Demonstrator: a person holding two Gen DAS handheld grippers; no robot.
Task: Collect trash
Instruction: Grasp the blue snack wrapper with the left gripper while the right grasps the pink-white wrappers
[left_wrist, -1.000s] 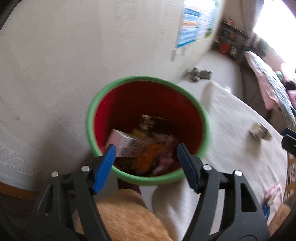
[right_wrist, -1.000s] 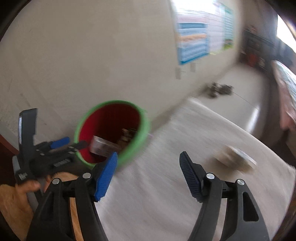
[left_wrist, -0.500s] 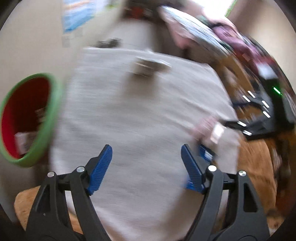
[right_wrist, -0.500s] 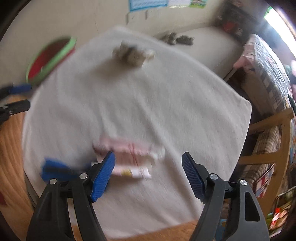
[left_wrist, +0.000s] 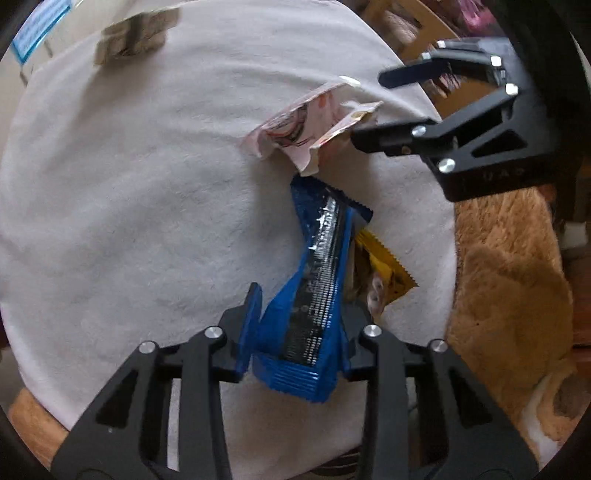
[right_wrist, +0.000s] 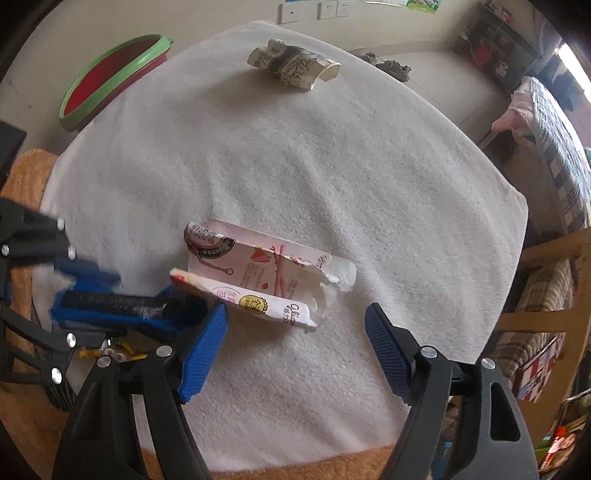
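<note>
My left gripper (left_wrist: 297, 325) is closed around a blue snack wrapper (left_wrist: 321, 258) that lies on the white towel (left_wrist: 129, 203). A yellow wrapper (left_wrist: 384, 266) lies under the blue one. A torn pink carton (right_wrist: 258, 273) lies in front of my right gripper (right_wrist: 295, 343), which is open and empty just short of it. The carton also shows in the left wrist view (left_wrist: 306, 125). The blue wrapper (right_wrist: 122, 306) and the left gripper (right_wrist: 37, 240) show at the left of the right wrist view.
A red bin with a green rim (right_wrist: 110, 77) stands off the towel's far left corner. A crushed patterned paper cup (right_wrist: 295, 66) lies at the far side of the towel. An orange blanket (left_wrist: 517, 295) lies beside the towel. A wooden chair (right_wrist: 546, 288) stands at right.
Both grippers swung away from the bin and down to the towel. The left gripper closed on the blue wrapper. The right gripper moved closer to the pink carton.
</note>
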